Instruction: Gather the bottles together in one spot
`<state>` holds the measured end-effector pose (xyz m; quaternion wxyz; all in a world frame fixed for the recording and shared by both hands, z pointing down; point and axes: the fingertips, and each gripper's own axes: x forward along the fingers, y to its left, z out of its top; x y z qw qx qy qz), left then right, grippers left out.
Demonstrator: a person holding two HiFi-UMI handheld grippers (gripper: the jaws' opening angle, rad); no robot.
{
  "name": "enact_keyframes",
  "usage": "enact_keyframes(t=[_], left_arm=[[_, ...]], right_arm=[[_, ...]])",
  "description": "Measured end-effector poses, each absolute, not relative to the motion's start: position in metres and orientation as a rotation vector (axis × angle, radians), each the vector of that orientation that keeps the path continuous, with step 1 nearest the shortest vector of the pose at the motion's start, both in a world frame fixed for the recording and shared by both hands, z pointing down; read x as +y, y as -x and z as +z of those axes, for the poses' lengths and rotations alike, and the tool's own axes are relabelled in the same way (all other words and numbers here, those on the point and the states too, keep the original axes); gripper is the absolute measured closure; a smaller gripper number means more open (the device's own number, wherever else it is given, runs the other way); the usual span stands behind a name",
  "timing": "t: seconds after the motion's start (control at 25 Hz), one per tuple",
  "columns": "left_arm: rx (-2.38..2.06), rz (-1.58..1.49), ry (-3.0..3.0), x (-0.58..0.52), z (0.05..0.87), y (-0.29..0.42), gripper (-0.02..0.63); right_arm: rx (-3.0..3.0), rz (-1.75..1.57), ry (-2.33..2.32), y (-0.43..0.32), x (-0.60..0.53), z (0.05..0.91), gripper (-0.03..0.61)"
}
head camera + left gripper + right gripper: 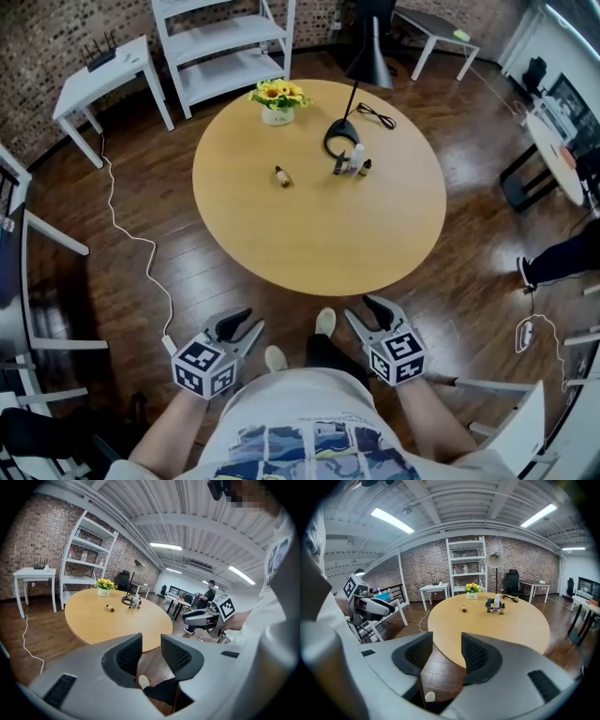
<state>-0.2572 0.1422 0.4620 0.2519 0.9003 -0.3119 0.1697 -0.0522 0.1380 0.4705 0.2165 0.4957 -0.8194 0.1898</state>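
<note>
Three small bottles stand close together on the round wooden table, just in front of the lamp base. A brown bottle lies on its side to their left, apart from them. Both grippers hang below the table's near edge, over the floor by my feet. My left gripper is open and holds nothing; the right gripper is open too. The left gripper view shows its empty gap, the lying bottle and the group. The right gripper view shows the same group and lying bottle far beyond its gripper.
A pot of yellow flowers and a black lamp with a ring base stand at the table's far side. A white shelf unit, a white side table and a floor cable lie beyond. Someone's shoe shows at right.
</note>
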Motion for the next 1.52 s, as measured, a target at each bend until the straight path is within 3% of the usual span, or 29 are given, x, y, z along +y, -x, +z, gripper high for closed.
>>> enact_keyframes(t=[0.28,0.6,1.0,1.52], left_arm=[[-0.92,0.487,-2.439,0.094,0.468,0.253,0.509],[-1.009,0.562,-2.367,-0.05,0.486,0.206,0.477],[-1.168,0.718,-2.09,-0.261,0.582,0.145,0.446],[-1.242,0.976,-1.808,-0.346,0.686,0.132,0.406]], right_arm=[[-2.259,0.534,-1.389,0.031,0.132,0.471,0.36],[-2.249,0.586,-1.381,-0.02,0.078,0.487,0.36],[-2.24,0.663,-1.373,-0.11,-0.006,0.511,0.36],[-2.209,0.76,-1.36,-0.179,-0.051,0.536,0.36]])
